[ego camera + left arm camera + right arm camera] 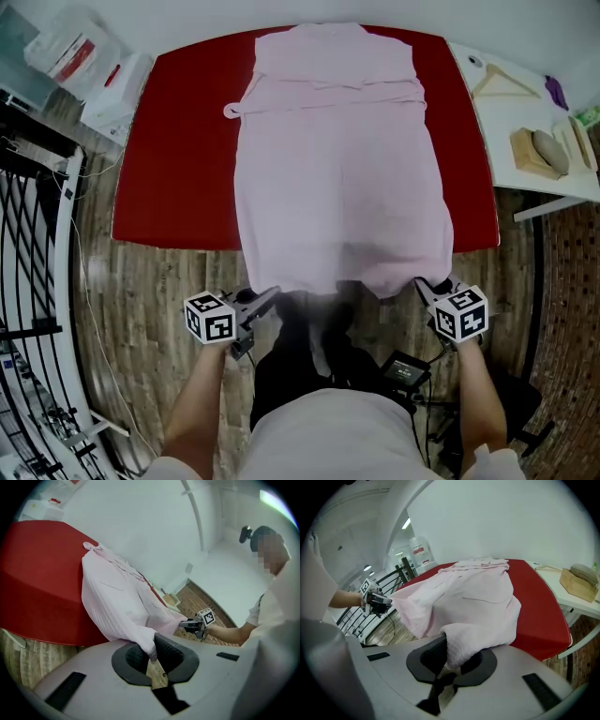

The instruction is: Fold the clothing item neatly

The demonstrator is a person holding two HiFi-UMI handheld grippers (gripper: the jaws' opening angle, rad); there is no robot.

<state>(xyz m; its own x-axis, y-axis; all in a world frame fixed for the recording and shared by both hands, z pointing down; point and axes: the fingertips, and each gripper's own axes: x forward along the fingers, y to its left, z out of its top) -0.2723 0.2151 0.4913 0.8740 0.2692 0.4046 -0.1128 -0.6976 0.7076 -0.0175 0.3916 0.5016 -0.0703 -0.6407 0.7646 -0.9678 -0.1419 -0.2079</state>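
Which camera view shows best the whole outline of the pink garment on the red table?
The head view: it looks down on the whole pink garment, spread over the red table. Each gripper view sees it slantwise from one near corner, foreshortened, so its outline is incomplete there.

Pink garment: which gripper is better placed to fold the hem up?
Right, marginally: both clamp hem corners, but the right gripper holds a fuller bunch of the pink garment, the left gripper only a thin tip.

the pink garment [342, 169] is soft ribbed cloth, the red table top [178, 141] smooth and matt, the floor [150, 281] wood planks.
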